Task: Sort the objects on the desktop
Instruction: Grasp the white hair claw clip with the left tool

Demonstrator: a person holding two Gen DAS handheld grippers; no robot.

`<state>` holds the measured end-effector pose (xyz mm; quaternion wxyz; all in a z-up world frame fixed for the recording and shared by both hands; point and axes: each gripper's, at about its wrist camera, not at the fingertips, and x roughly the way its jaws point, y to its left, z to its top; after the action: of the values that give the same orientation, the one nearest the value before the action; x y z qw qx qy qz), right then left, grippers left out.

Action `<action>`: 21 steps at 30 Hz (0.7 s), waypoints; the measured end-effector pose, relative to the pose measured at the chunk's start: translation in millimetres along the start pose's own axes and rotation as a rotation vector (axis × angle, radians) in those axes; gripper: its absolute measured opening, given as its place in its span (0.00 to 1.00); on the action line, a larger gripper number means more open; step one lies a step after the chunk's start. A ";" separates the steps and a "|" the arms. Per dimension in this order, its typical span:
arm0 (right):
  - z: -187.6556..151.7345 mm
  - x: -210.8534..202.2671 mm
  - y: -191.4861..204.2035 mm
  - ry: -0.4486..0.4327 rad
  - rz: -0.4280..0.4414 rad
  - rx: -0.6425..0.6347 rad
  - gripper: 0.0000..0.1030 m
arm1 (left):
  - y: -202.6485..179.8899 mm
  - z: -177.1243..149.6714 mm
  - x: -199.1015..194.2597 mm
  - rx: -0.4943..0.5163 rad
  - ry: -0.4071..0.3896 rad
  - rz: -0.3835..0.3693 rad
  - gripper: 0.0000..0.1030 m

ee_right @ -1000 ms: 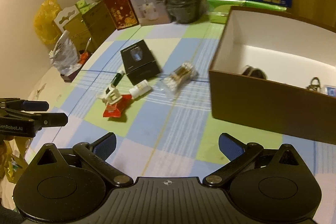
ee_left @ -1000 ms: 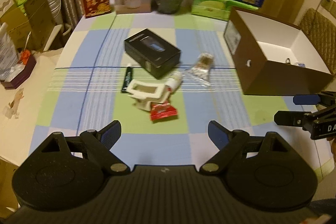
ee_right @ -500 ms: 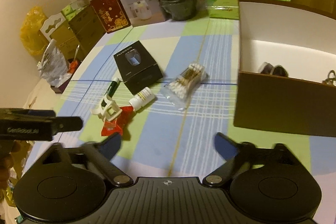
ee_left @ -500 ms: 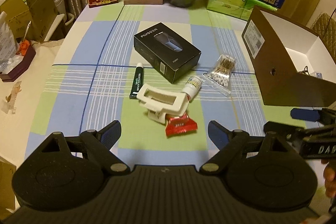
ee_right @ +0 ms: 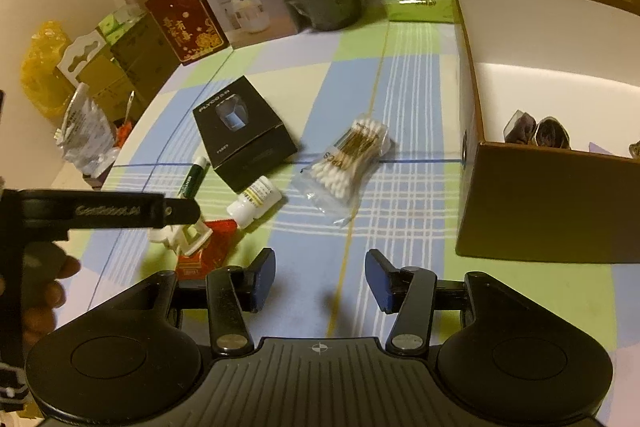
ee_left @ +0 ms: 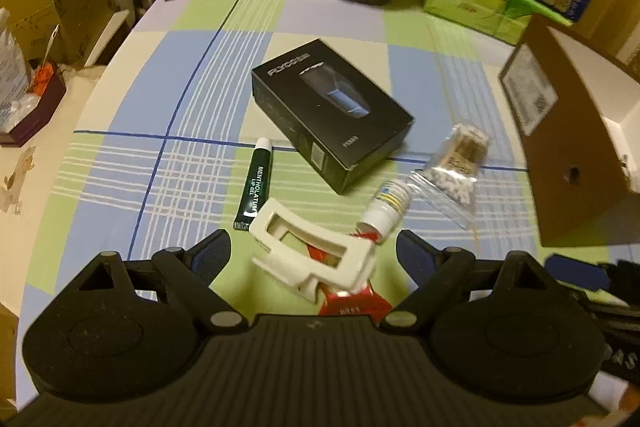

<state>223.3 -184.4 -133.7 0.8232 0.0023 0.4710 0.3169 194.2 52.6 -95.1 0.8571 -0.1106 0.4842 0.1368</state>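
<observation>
A: Left wrist view first. What's the left gripper [ee_left: 313, 255] doing?
B: Jaws wide, pads not pressing anything. The white hair clip [ee_left: 314, 255] lies between them on the checked tablecloth [ee_left: 192, 163], sitting partly on a red packet [ee_left: 354, 303].
A: Rest of the clutter?
B: Green lip gel tube [ee_left: 256, 185] just left of the clip, black box [ee_left: 330, 113] behind it, small white bottle [ee_left: 386, 213] on its side touching the packet, bag of cotton swabs [ee_left: 452, 171] to the right. Brown box [ee_left: 576, 163] at the right edge.
A: Right wrist view?
B: Right gripper [ee_right: 320, 281] has jaws closing, narrow now, nothing between them, only cloth below. Swab bag [ee_right: 348, 163] ahead, bottle [ee_right: 254, 201] and black box [ee_right: 244, 131] left of it. Brown box [ee_right: 548, 207] on the right is open, w/ a few dark items inside, too small to tell. Left gripper [ee_right: 176, 211] over the clip [ee_right: 182, 237], at far left.
</observation>
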 end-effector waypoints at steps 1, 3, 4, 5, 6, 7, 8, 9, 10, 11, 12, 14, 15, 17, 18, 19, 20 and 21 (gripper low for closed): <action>-0.2 1.6 -0.8 0.004 -0.003 0.003 0.47 | 1.1 1.5 4.5 -0.005 0.005 0.005 0.85; -0.6 4.3 -1.9 0.015 -0.008 0.008 0.47 | 3.2 3.4 12.3 -0.001 0.019 0.012 0.84; -1.1 5.5 -2.6 0.020 -0.011 0.011 0.47 | 5.2 3.3 14.6 0.002 0.025 0.012 0.83; -1.6 6.5 -3.3 0.023 -0.013 0.015 0.47 | 7.6 2.9 15.3 0.004 0.028 0.004 0.82; -2.0 7.1 -3.6 0.026 -0.014 0.018 0.47 | 10.7 1.8 15.5 0.008 0.031 -0.003 0.81; -2.2 8.3 -4.3 0.031 -0.015 0.020 0.47 | 14.2 0.3 15.7 0.016 0.036 -0.004 0.79; -2.4 9.3 -4.4 0.033 -0.016 0.021 0.47 | 17.8 -1.7 15.9 0.026 0.043 -0.004 0.73; -2.5 10.0 -3.9 0.034 -0.016 0.021 0.47 | 22.7 -3.8 15.9 0.031 0.050 -0.007 0.70; -2.0 11.6 -2.8 0.035 -0.017 0.022 0.47 | 28.9 -6.5 15.5 0.031 0.056 -0.010 0.68; -1.8 12.8 -1.8 0.036 -0.017 0.022 0.47 | 34.8 -9.0 15.4 0.029 0.061 -0.011 0.65; -1.6 14.3 -0.7 0.037 -0.018 0.021 0.47 | 40.7 -11.0 16.1 0.027 0.073 -0.013 0.63; -0.5 17.7 3.4 0.035 -0.020 0.017 0.47 | 52.6 -15.7 17.0 0.014 0.083 -0.010 0.60; 0.2 19.5 6.0 0.033 -0.023 0.011 0.47 | 56.5 -17.3 16.8 0.012 0.084 -0.012 0.60; 1.4 23.4 11.2 0.028 -0.031 0.003 0.47 | 61.1 -18.1 14.5 0.017 0.072 -0.022 0.61; 2.2 25.8 13.5 0.024 -0.037 0.004 0.47 | 62.4 -17.1 13.7 0.018 0.067 -0.021 0.63; 3.1 28.3 15.9 0.019 -0.047 0.008 0.48 | 62.8 -15.8 13.7 0.016 0.066 -0.023 0.66; 4.1 30.4 18.0 0.015 -0.056 0.012 0.48 | 63.3 -14.0 14.5 0.008 0.065 -0.022 0.68; 5.3 32.6 20.0 0.011 -0.063 0.014 0.48 | 63.3 -11.5 16.8 0.001 0.070 -0.019 0.69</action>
<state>228.6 -149.8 -150.0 0.8301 -0.0085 0.4777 0.2875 171.7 110.4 -119.0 0.8410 -0.1195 0.5128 0.1245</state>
